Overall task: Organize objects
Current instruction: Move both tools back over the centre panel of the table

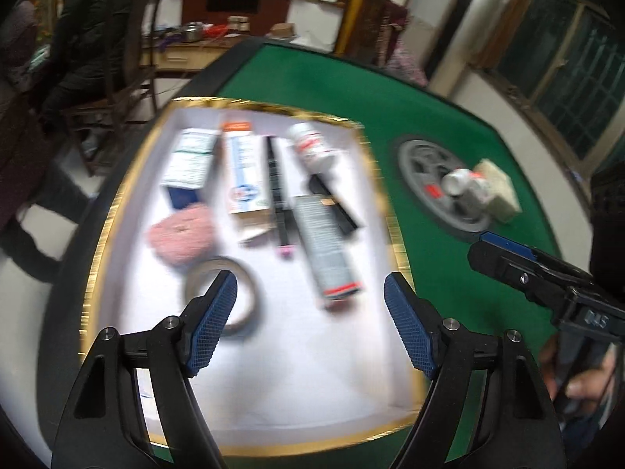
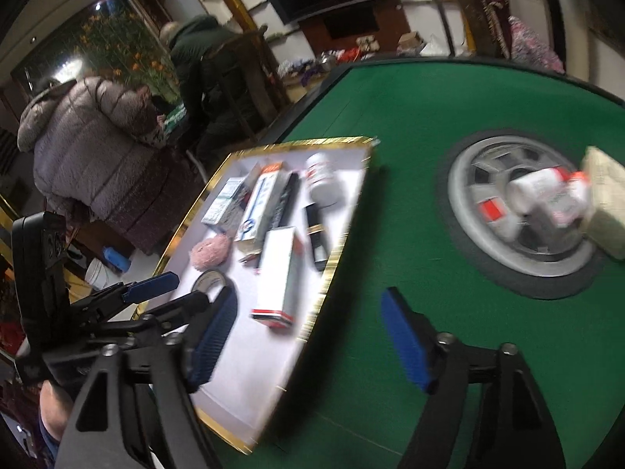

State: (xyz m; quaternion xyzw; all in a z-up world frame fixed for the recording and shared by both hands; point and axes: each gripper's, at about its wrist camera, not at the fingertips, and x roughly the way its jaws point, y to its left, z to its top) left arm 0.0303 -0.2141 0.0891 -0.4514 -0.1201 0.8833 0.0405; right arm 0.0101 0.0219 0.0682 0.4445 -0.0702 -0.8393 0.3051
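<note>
Objects for sorting lie mostly in the gold-rimmed white tray on the green table, and I hang above it with both of my tools empty. My left gripper has its jaws spread wide over the near part of the tray, with nothing between the blue pads; a roll of tape lies just beyond the left pad, partly hidden by it. Farther in I see a pink fluffy puff, a white and blue box, a long carton with an orange end, a dark slim pen-like stick, a white bottle lying on its side, and a grey box with a red end lying slantwise nearest the tray's right edge. My right gripper is also wide apart and holds nothing, poised over the tray's right rim and the bare felt. Outside the tray, well apart from it, two small white bottles with red markings lie on the grey round hub in the table's middle, touching a pale block beside them. Motion blur hides the labels.
</note>
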